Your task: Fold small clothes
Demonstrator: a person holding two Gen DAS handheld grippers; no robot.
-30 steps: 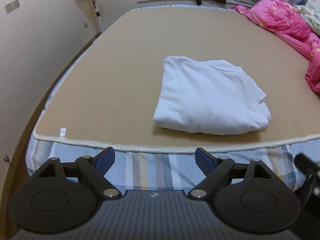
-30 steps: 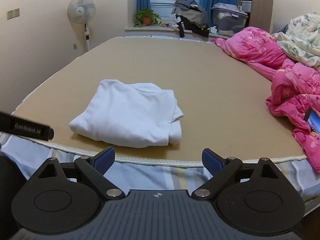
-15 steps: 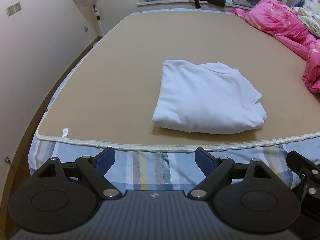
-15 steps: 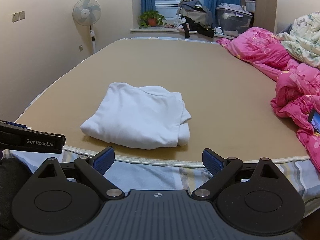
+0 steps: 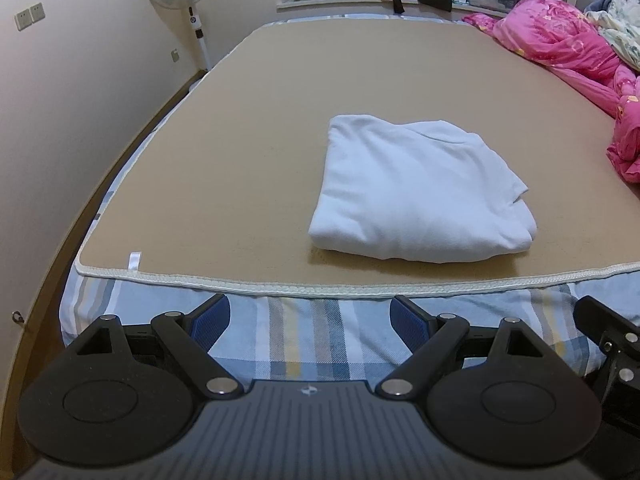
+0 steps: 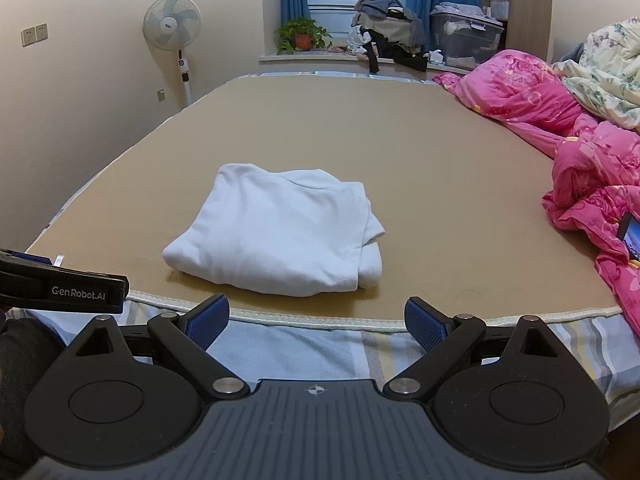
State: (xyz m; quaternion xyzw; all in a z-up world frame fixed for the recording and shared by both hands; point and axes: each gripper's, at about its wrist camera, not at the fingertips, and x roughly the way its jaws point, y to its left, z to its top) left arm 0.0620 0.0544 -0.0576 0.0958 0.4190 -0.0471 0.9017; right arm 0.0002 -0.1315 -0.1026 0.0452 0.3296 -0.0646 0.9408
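A white garment (image 5: 416, 192) lies folded into a compact rectangle on the tan mat (image 5: 248, 152) near the bed's front edge; it also shows in the right wrist view (image 6: 280, 232). My left gripper (image 5: 310, 318) is open and empty, held back over the striped sheet in front of the mat edge. My right gripper (image 6: 318, 320) is open and empty too, just short of the mat edge, in front of the garment. The left gripper's body (image 6: 60, 288) shows at the left of the right wrist view.
A pink quilt (image 6: 580, 152) is heaped along the right side of the bed, with a phone (image 6: 630, 236) on it. A standing fan (image 6: 173, 40) is by the left wall. A windowsill with a plant (image 6: 302, 38) and clothes is at the back.
Both grippers have drawn back slightly from the bed and tilted up. The folded garment has not moved. Both stay open.
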